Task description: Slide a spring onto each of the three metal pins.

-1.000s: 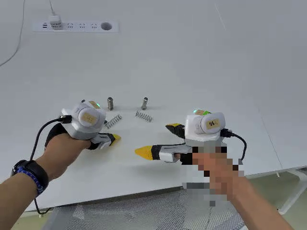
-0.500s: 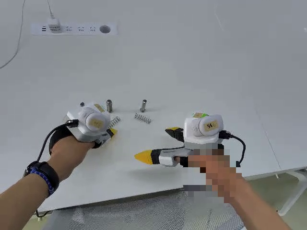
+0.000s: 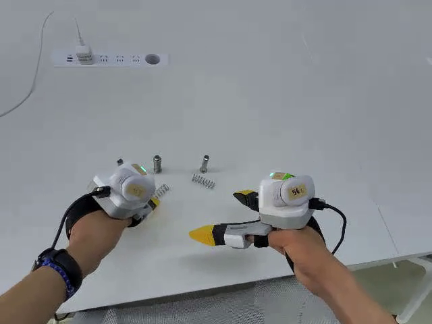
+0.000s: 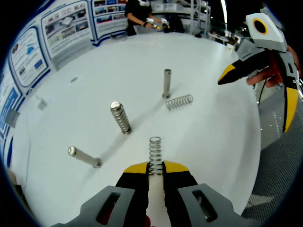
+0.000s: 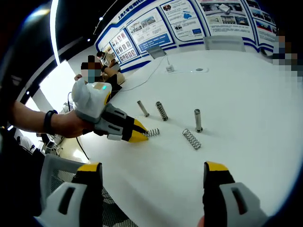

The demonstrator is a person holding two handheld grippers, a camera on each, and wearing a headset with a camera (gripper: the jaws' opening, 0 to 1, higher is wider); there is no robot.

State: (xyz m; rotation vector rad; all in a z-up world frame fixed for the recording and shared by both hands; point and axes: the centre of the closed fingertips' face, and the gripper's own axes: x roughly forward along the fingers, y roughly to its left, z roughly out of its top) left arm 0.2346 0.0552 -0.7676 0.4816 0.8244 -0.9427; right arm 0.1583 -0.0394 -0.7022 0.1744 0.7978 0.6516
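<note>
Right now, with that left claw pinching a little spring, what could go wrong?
1. The left gripper pinches the held spring by its end coils alone, so it might bend aside or flick out when pushed onto a pin.
2. The bare pin stands close beside the loose spring; a misaimed approach could knock either one away.
</note>
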